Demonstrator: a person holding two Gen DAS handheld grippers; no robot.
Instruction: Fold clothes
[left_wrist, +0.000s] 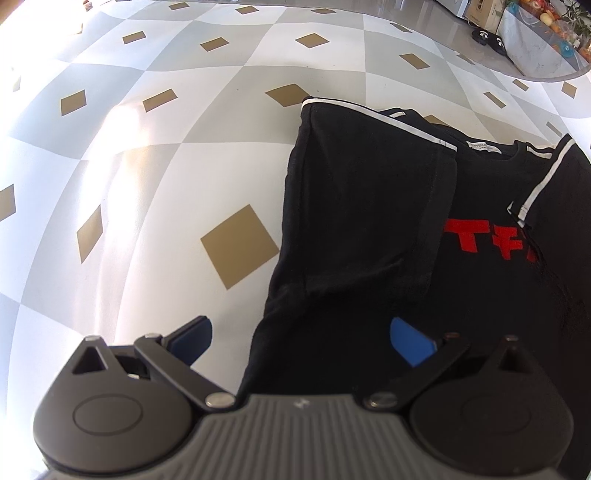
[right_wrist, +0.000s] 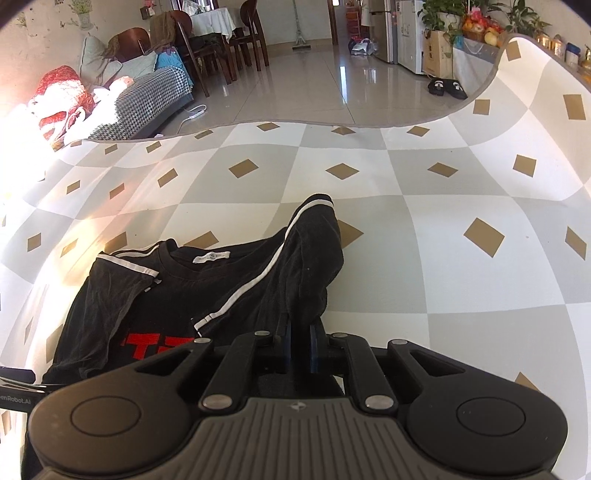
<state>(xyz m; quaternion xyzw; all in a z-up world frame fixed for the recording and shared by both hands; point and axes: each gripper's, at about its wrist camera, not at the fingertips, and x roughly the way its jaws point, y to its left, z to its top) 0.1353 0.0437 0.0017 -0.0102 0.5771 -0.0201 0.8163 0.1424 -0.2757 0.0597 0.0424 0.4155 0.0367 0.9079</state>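
A grey-and-white checked tablecloth (right_wrist: 424, 229) carries the black cotton T-shirt with red lettering (left_wrist: 369, 221), left side folded inward; the right gripper (right_wrist: 300, 347) pinches its white-striped sleeve (right_wrist: 306, 258), likely to fold it, while the left gripper (left_wrist: 301, 341) gapes empty over the hem

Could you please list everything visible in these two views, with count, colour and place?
T-shirt: one, black, white stripes, red print, part-folded on the mat.
Mat: one, white-grey checks with tan diamonds, under the T-shirt.
Slippers: two, black, on the floor beyond the mat.
Chairs: several, dark wood, far room.
Sofa: one, houndstooth, far left.
Left gripper: one, black, blue pads, jaws open at the T-shirt's edge.
Right gripper: one, black, jaws shut on the T-shirt.
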